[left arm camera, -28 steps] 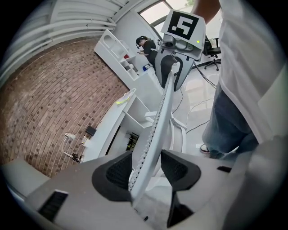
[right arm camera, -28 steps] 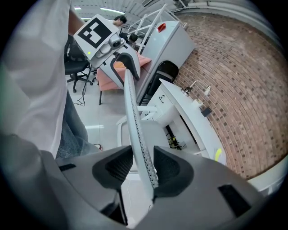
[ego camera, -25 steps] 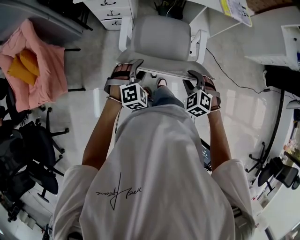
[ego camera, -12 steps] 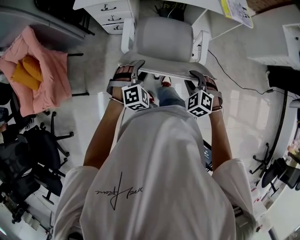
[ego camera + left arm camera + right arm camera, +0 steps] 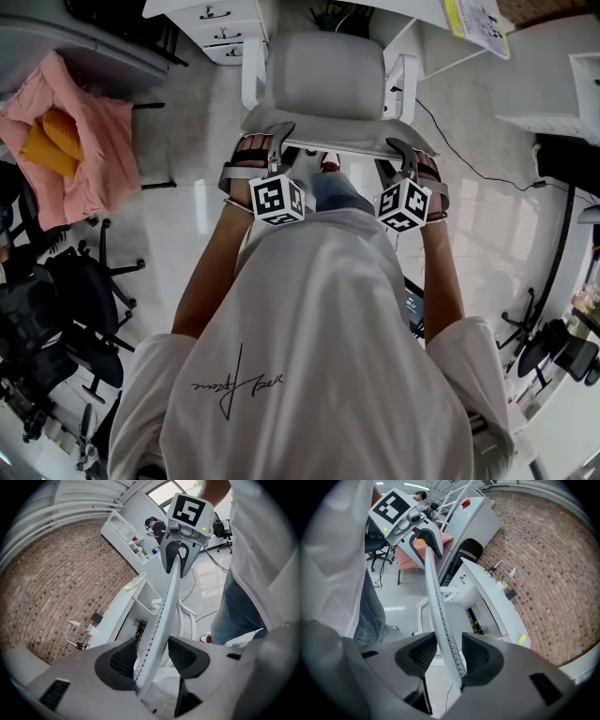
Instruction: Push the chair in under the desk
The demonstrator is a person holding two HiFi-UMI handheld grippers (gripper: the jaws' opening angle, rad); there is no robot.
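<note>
Both grippers straddle the top edge of the grey office chair's [image 5: 323,75] backrest [image 5: 339,141]. The left gripper [image 5: 154,657] has its jaws spread wide. The thin perforated edge runs between the pads, close against the desk-side one, with a clear gap to the other, so there's no real pinch. The right gripper [image 5: 449,656] has its jaws opening. The same edge sits between them, also close to the desk-side pad with a gap on the near side. The chair stands right in front of the person, seat pointing away toward the white desk [image 5: 427,42] on the far side. A white drawer unit [image 5: 220,19] is off to the far left.
</note>
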